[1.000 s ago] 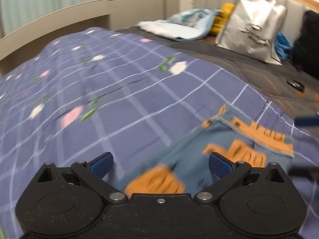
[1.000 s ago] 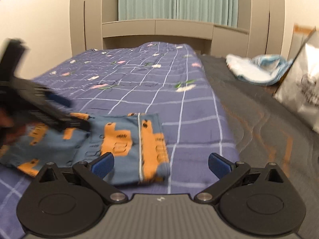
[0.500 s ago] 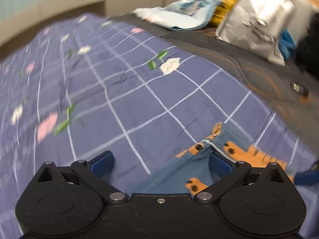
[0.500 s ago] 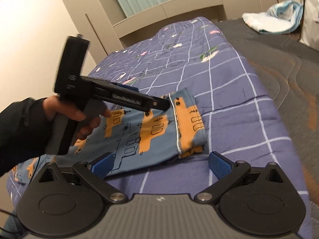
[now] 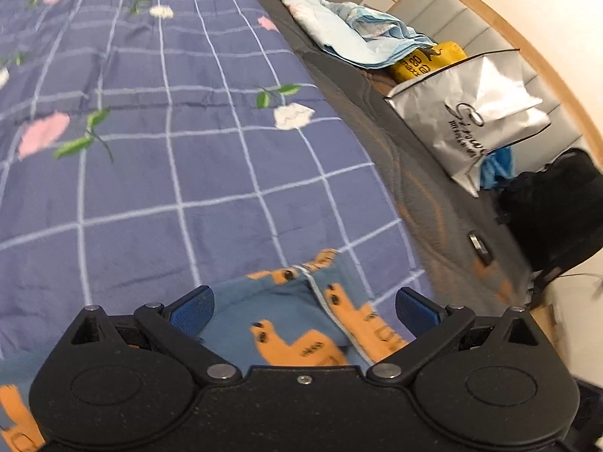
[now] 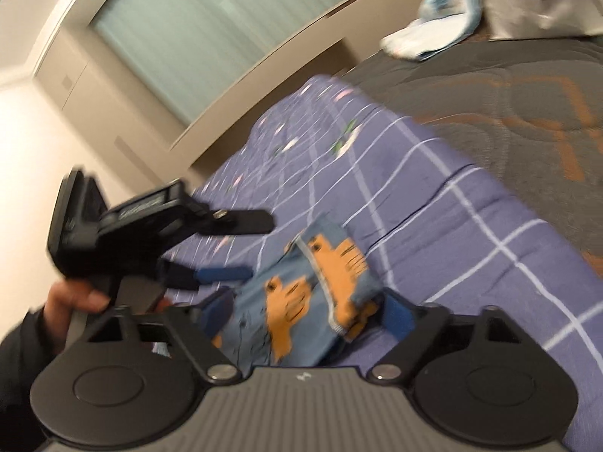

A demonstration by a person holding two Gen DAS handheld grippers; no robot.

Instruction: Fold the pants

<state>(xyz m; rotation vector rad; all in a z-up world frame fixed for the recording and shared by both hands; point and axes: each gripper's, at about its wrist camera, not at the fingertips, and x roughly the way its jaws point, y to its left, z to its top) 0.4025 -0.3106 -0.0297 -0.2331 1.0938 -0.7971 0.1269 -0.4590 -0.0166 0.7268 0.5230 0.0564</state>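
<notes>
Blue pants [image 5: 297, 324] with orange prints lie on a purple checked bedspread [image 5: 188, 173]. My left gripper [image 5: 304, 310] is open just above their seamed end, its blue pads wide apart on either side of the cloth. In the right wrist view the same pants [image 6: 301, 293] show a folded corner lying between the jaws of my right gripper [image 6: 307, 312]. Those jaws are closing, and the pads are not clearly pressing on the cloth. The left gripper [image 6: 258, 247], held by a hand [image 6: 71, 297], hovers open over the pants' far side.
A dark grey quilt [image 5: 426, 173] borders the bedspread on the right, with a small dark object [image 5: 480, 246] on it. Beyond stand a silver bag [image 5: 475, 113], a light blue cloth heap [image 5: 358, 34], a yellow pack [image 5: 426, 62] and a black bag [image 5: 554, 207].
Both views have rolled. My right gripper dropped onto the pants' folded corner and its jaws narrowed. The left gripper shifted so the pants' end now lies between its fingers.
</notes>
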